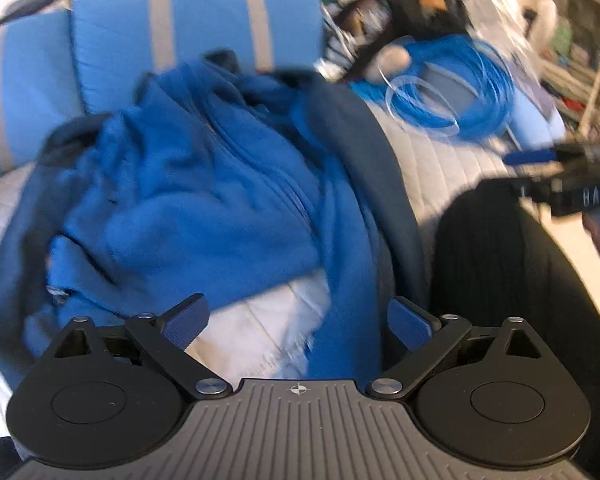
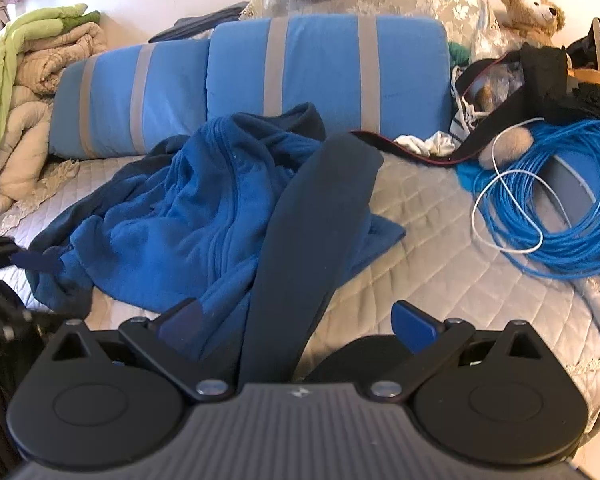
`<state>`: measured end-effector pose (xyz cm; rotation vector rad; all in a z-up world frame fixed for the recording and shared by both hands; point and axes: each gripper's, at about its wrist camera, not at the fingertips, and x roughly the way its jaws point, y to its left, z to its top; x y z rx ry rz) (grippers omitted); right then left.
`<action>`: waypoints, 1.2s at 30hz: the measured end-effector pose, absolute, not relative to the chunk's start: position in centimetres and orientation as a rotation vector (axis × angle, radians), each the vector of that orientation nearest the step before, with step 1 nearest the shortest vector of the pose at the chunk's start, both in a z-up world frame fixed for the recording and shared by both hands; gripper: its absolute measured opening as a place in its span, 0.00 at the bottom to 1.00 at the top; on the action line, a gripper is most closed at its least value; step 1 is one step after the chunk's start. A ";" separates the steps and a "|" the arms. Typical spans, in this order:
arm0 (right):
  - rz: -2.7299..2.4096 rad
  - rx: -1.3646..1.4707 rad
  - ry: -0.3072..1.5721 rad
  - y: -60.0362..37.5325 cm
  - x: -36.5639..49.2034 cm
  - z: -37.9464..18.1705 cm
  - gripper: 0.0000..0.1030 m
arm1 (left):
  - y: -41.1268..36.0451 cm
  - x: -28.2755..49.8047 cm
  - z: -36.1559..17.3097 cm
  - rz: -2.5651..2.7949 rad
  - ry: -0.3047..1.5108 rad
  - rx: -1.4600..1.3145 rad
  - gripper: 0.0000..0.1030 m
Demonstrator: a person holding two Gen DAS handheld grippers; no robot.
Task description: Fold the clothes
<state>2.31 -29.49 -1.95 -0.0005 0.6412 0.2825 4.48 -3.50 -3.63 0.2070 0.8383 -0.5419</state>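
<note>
A crumpled blue fleece garment (image 1: 204,184) (image 2: 172,220) lies on the quilted bedspread (image 2: 440,248). Its long navy sleeve (image 2: 312,220) (image 1: 364,148) stretches toward the near edge. My left gripper (image 1: 298,316) hovers open over the garment's near hem, where a patch of white bedspread shows between the fingers. My right gripper (image 2: 298,318) is open above the near end of the navy sleeve, and its pads touch nothing. In the right wrist view, a blurred blue fingertip (image 2: 36,262) of the left gripper shows at the garment's left edge.
Two blue cushions with grey stripes (image 2: 324,68) stand behind the garment. A coil of blue cable (image 2: 560,216) lies at the right, with a black bag (image 2: 540,76) and a teddy bear (image 2: 532,8) beyond it. A rolled quilt (image 2: 20,100) sits far left. A person's black-clad leg (image 1: 500,260) is near.
</note>
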 end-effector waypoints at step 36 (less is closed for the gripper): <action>0.298 0.045 0.692 -29.0 1.7 -3.6 1.00 | -0.2 9.9 -6.9 -0.771 1.203 -0.236 0.11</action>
